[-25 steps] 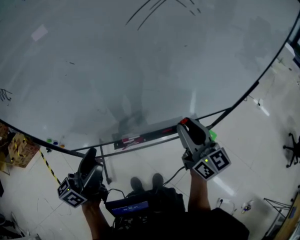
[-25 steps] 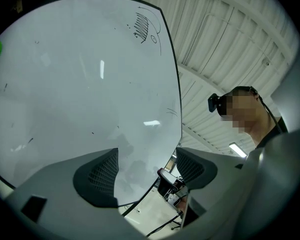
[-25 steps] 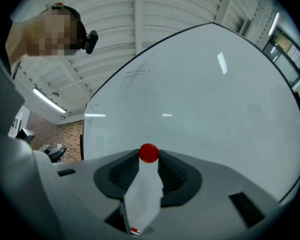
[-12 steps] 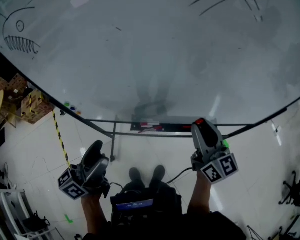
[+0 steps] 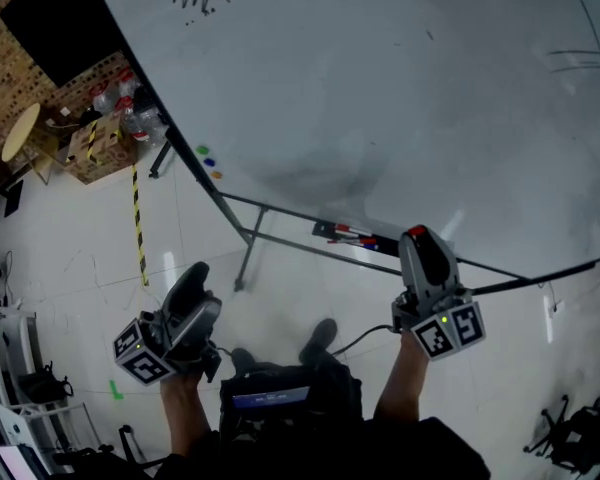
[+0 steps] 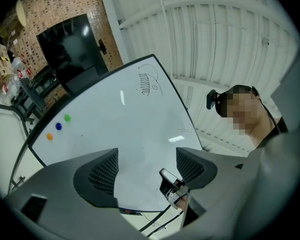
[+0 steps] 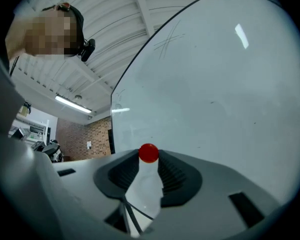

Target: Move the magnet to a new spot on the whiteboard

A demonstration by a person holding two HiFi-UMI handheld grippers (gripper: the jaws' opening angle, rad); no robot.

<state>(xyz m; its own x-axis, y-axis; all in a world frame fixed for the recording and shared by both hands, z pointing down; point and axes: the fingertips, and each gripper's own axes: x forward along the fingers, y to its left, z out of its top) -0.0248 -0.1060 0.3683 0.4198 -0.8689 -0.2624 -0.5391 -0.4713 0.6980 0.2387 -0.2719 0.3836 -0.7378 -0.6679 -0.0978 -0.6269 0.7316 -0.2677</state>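
Now, right gripper [image 5: 417, 236]: jaws closed on a small red round magnet [image 7: 149, 153] at their tips.
Magnet: held before the large white whiteboard [image 5: 380, 88].
Left gripper [image 5: 192, 274]: jaws wide apart, empty.

You stood on a pale tiled floor [image 5: 70, 268] crossed by yellow-black striped tape [image 5: 137, 223]. To your left ran a brick wall [image 5: 30, 86] carrying a black screen [image 5: 55, 18], with a round table [image 5: 20, 131] and a cardboard box [image 5: 92, 148] near it. Overhead were a white ribbed ceiling [image 6: 230, 24] and a strip light [image 7: 72, 104].
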